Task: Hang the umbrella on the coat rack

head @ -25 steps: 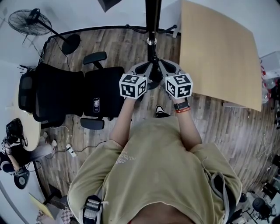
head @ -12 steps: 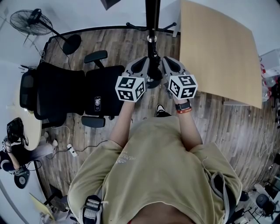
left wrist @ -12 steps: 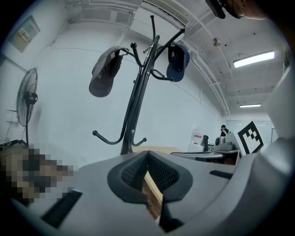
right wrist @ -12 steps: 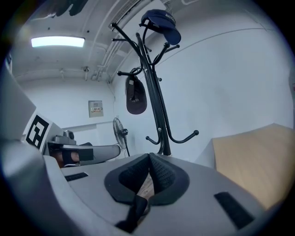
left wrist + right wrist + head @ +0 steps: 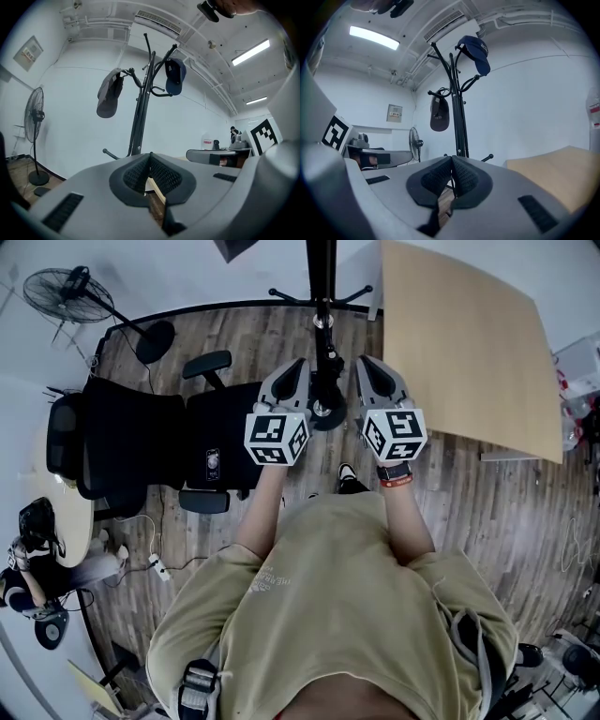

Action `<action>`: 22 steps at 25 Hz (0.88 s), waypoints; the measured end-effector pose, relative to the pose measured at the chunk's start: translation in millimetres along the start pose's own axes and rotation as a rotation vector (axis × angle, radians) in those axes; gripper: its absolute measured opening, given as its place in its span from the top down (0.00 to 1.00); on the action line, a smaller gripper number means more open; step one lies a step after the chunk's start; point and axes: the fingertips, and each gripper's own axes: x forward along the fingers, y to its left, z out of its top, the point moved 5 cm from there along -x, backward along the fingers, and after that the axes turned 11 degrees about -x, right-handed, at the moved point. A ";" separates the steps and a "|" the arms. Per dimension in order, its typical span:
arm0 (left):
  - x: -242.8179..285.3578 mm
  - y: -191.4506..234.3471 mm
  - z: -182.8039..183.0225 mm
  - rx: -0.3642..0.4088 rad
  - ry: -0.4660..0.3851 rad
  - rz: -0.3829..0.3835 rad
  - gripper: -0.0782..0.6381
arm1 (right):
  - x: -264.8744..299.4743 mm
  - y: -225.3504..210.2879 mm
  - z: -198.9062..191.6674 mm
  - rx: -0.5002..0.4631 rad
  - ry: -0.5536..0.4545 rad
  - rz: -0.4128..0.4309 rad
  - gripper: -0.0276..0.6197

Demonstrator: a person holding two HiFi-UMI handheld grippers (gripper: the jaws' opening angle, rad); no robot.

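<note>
**Closed and empty at the coat rack**

Head view: left hand-held gripper and right hand-held gripper sit either side of its pole. Left gripper view: jaws pressed together, empty, two caps hanging beyond. Right gripper view: jaws likewise together, empty.

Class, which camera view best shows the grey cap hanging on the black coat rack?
The left gripper view: there the grey cap hangs large and unobstructed on the black coat rack. The right gripper view shows it smaller and darker. The head view shows only the rack's pole from above, no cap.
</note>
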 end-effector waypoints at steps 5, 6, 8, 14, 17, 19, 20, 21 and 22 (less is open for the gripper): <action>-14.3 -5.5 1.2 0.017 -0.018 0.005 0.86 | -15.6 3.1 5.6 -0.016 -0.016 -0.027 0.93; -15.9 -6.7 1.4 0.020 -0.017 0.004 0.86 | -17.3 4.2 6.0 -0.013 -0.016 -0.027 0.93; -18.8 -8.8 0.4 0.023 -0.015 0.003 0.86 | -19.8 7.4 5.4 -0.007 -0.014 -0.025 0.93; -23.0 -13.3 -1.8 0.026 -0.017 0.000 0.86 | -20.9 15.3 6.2 -0.002 -0.006 -0.002 0.93; -23.3 -12.8 -2.0 0.013 -0.013 0.001 0.86 | -19.4 17.3 5.9 0.005 0.002 0.006 0.93; -24.1 -13.7 -1.5 -0.023 -0.016 -0.010 0.86 | -19.5 18.3 4.8 0.013 0.007 0.011 0.93; -24.6 -14.9 -1.0 -0.035 -0.018 -0.017 0.86 | -19.6 19.0 4.1 0.016 0.010 0.014 0.93; -25.0 -16.3 -0.5 -0.037 -0.017 -0.022 0.86 | -19.5 19.9 3.7 0.018 0.015 0.017 0.93; -25.0 -17.6 -0.3 -0.032 -0.012 -0.025 0.86 | -19.1 20.9 3.6 0.019 0.019 0.020 0.93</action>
